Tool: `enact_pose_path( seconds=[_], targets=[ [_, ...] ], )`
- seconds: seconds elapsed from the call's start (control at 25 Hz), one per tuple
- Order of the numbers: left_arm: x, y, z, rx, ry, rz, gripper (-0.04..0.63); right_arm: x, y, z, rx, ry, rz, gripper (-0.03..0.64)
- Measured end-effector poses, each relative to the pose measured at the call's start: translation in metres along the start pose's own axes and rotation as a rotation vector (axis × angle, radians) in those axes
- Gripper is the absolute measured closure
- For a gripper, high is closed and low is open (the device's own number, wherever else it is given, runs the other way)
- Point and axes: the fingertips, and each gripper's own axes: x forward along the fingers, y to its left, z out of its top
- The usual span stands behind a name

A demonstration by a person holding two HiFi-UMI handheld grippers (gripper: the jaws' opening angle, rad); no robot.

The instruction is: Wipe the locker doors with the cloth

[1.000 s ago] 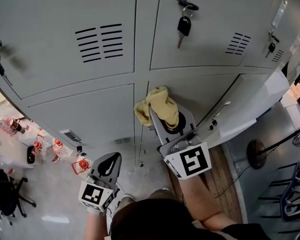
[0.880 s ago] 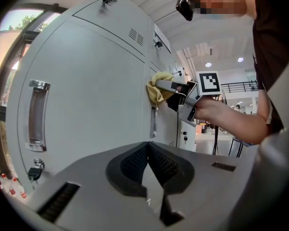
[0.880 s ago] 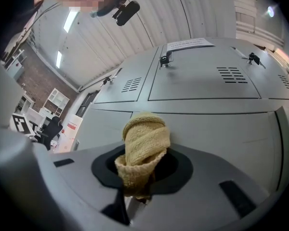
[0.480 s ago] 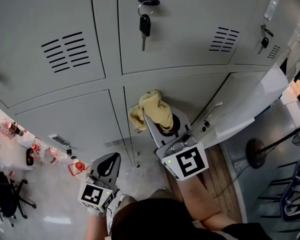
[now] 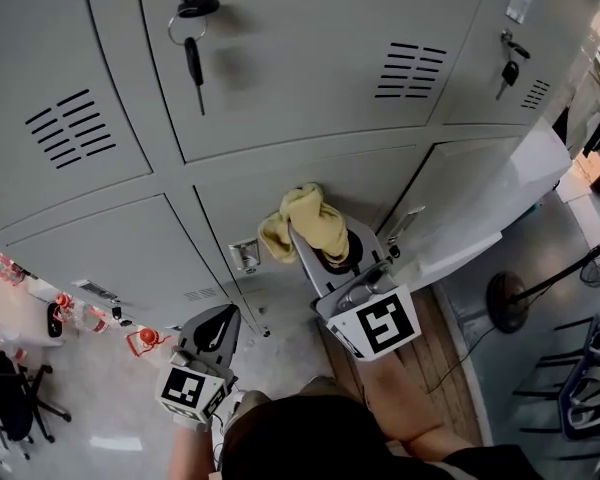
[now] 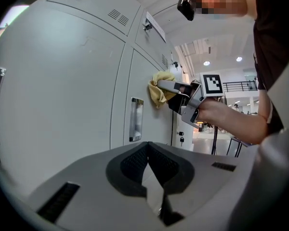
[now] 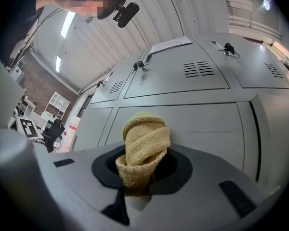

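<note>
A yellow cloth (image 5: 307, 222) is bunched in my right gripper (image 5: 316, 240), which is shut on it. The cloth (image 6: 159, 87) presses against the lower middle grey locker door (image 5: 330, 183), just right of that door's recessed handle (image 5: 243, 255). In the right gripper view the cloth (image 7: 143, 141) rises from between the jaws and hides the fingertips of the right gripper (image 7: 141, 175). My left gripper (image 5: 223, 316) hangs lower left, away from the lockers, shut with nothing in it. Seen from the left gripper (image 6: 151, 177), the recessed handle (image 6: 135, 119) lies ahead.
A key (image 5: 193, 56) hangs from the lock of the upper middle door; another key (image 5: 508, 69) hangs further right. An open locker door (image 5: 490, 203) juts out at the right. Red-capped bottles (image 5: 140, 340) and a chair (image 5: 15, 393) stand on the floor at left.
My right gripper has carried the cloth rightward, from the seam between the lower doors onto the middle lower door. The head view has shifted the same way. The left gripper has stayed put.
</note>
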Motion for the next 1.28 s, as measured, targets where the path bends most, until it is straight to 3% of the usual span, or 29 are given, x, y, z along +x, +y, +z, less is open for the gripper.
enact_pose_path(
  seconds=[0.8, 1.28],
  targets=[
    [0.071, -0.050, -0.011, -0.022, -0.013, -0.064, 0.586, -0.052, -0.087, -0.020, 0.031, 0.028, -0.059, 0.522],
    [0.083, -0.057, -0.019, -0.032, -0.002, -0.083, 0.586, -0.068, -0.108, -0.036, 0.070, 0.052, -0.123, 0.522]
  ],
)
